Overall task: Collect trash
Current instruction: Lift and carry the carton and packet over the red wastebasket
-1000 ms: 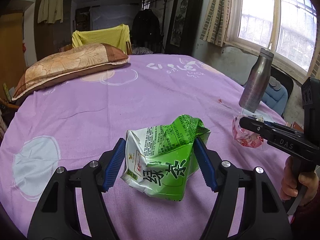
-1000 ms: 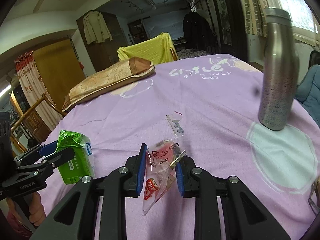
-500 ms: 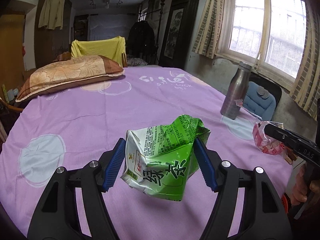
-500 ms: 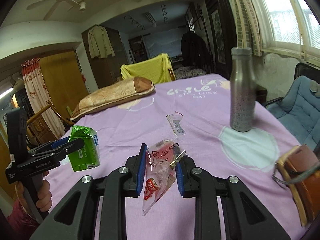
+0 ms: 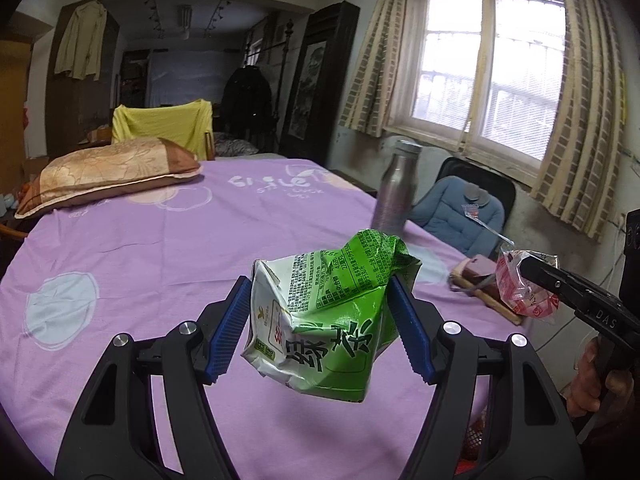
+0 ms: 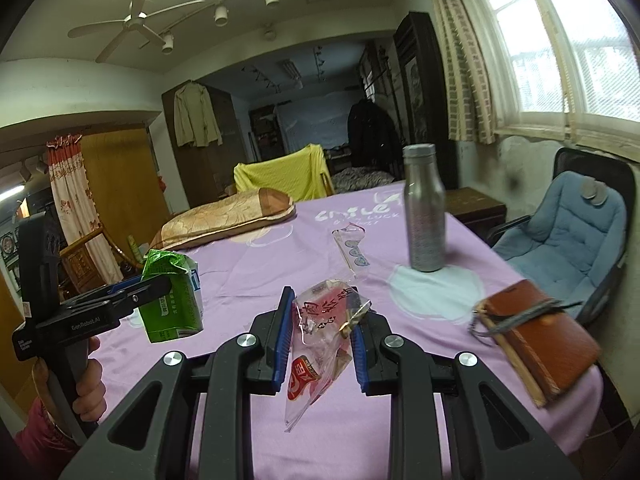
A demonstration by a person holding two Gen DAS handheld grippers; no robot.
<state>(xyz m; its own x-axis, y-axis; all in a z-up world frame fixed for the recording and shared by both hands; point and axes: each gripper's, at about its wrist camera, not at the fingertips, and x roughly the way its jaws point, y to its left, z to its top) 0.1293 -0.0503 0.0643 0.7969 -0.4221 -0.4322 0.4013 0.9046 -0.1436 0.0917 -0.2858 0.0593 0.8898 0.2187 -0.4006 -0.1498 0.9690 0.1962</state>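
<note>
A crushed green and white drink carton (image 5: 324,312) hangs above the purple tablecloth (image 5: 132,248), with my left gripper (image 5: 320,316) shut on its sides. The same carton (image 6: 172,296) shows at the left of the right wrist view. My right gripper (image 6: 322,328) is shut on a clear plastic wrapper with red print (image 6: 316,340), also lifted off the cloth. That wrapper (image 5: 524,288) appears at the right edge of the left wrist view. A second clear wrapper (image 6: 352,248) lies flat on the cloth, left of the bottle.
A steel bottle (image 6: 424,212) stands on the cloth at the right. A brown leather wallet (image 6: 536,332) lies near the table's right edge. A patterned pillow (image 5: 104,176) rests at the far left. A blue padded chair (image 6: 568,232) stands beside the table under the window.
Both grippers have pulled back and risen with their loads, so more of the table, the chair and the window now shows. The wallet has come into view.
</note>
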